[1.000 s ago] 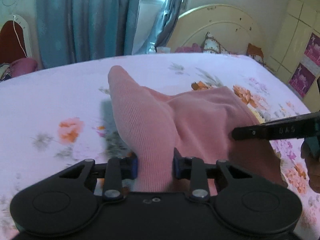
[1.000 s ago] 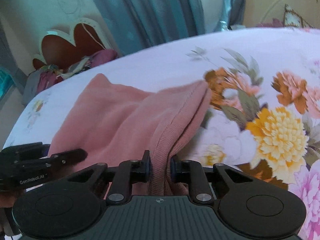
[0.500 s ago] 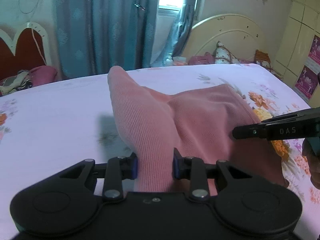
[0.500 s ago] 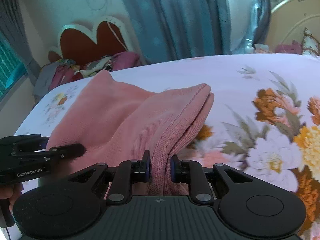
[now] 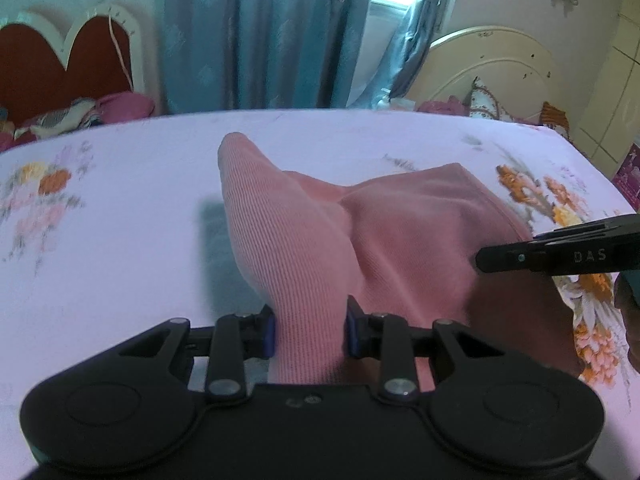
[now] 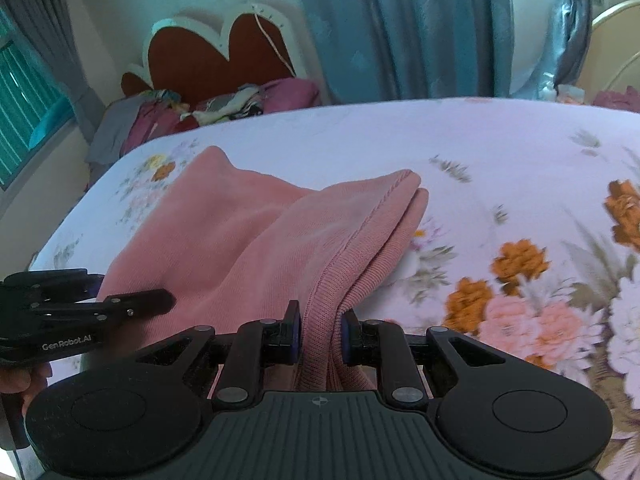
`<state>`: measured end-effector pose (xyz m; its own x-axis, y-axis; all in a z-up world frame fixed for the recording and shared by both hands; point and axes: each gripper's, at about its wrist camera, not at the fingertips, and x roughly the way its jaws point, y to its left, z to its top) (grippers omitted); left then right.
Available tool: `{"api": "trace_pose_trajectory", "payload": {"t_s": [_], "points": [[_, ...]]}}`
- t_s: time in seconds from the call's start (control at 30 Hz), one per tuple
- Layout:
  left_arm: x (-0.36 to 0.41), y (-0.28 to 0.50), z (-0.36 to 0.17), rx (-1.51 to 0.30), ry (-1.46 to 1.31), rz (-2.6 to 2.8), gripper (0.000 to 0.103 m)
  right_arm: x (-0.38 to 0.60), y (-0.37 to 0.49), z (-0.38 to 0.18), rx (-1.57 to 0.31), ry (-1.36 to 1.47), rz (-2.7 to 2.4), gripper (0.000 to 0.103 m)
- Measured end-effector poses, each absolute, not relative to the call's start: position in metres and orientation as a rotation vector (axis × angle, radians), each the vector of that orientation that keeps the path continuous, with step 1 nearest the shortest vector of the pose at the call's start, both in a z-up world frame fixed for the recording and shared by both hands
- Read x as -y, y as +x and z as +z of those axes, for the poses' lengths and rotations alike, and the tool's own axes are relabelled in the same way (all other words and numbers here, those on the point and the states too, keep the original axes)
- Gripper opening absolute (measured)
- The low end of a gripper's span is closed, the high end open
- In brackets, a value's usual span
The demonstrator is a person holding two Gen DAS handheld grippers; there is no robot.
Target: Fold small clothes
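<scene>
A pink knitted garment [image 5: 400, 232] hangs folded between both grippers above a floral bedsheet [image 5: 100, 240]. My left gripper [image 5: 310, 330] is shut on a thick bunch of its left edge. My right gripper [image 6: 320, 334] is shut on the ribbed hem at the other side of the pink garment [image 6: 248, 240]. In the left wrist view the right gripper [image 5: 478, 258] reaches in from the right, against the cloth. The left gripper [image 6: 172, 300] shows at the left edge of the right wrist view, with a hand [image 6: 24, 380] under it. The garment's far end trails down toward the sheet.
A heart-shaped red headboard [image 6: 216, 56] with piled clothes [image 6: 200, 108] stands beyond the bed's far left edge. Blue curtains [image 5: 260, 32] and a window hang behind. A cream headboard [image 5: 492, 68] with cushions stands at the back right.
Both grippers have carried the garment sideways across the bed: the flower prints slid right in both views and the red headboard came into sight. The grips look the same.
</scene>
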<state>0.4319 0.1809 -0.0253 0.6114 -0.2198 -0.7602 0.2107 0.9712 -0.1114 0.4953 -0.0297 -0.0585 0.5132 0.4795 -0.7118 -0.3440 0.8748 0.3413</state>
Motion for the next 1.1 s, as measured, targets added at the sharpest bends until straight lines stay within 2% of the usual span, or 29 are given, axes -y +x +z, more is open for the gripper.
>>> {"api": "trace_pose_trajectory", "payload": {"t_s": [0.07,0.17,0.23,0.3,0.5,0.57,0.6,0.63,0.7,0.87,1.0,1.1], "points": [[-0.188,0.436,-0.034,-0.899,-0.033,-0.254,0.031,0.027,0.497,-0.067,-0.918,0.159,0.492,0.018],[-0.196,0.442,-0.056,-0.94,-0.056,-0.259,0.037,0.027,0.503,-0.085,-0.954,0.143,0.455,0.018],[-0.202,0.445,-0.073,-0.957,-0.093,-0.248,0.043,0.036,0.512,-0.107,-1.001,0.178,0.421,0.019],[-0.211,0.444,-0.084,-0.942,-0.161,-0.243,0.056,0.044,0.519,-0.128,-1.035,0.222,0.407,0.019],[-0.224,0.44,-0.084,-0.923,-0.167,-0.271,0.063,0.065,0.519,-0.143,-1.02,0.347,0.42,0.018],[-0.228,0.434,-0.074,-0.894,-0.142,-0.263,0.063,0.067,0.516,-0.139,-1.009,0.334,0.44,0.019],[-0.229,0.432,-0.067,-0.861,-0.13,-0.254,0.059,0.068,0.515,-0.133,-0.997,0.315,0.441,0.02],[-0.232,0.429,-0.059,-0.813,-0.124,-0.248,0.056,0.069,0.511,-0.125,-0.965,0.278,0.418,0.026],[-0.238,0.431,-0.046,-0.748,-0.133,-0.265,0.045,0.067,0.507,-0.106,-0.873,0.214,0.382,0.027],[-0.219,0.47,-0.047,-0.788,-0.112,-0.313,0.043,0.038,0.531,-0.092,-0.843,0.134,0.427,0.026],[-0.206,0.483,-0.073,-0.86,-0.067,-0.313,0.043,0.017,0.545,-0.121,-0.926,-0.042,0.385,0.026],[-0.206,0.478,-0.082,-0.854,-0.057,-0.315,0.043,0.02,0.54,-0.129,-0.899,-0.118,0.371,0.025]]}}
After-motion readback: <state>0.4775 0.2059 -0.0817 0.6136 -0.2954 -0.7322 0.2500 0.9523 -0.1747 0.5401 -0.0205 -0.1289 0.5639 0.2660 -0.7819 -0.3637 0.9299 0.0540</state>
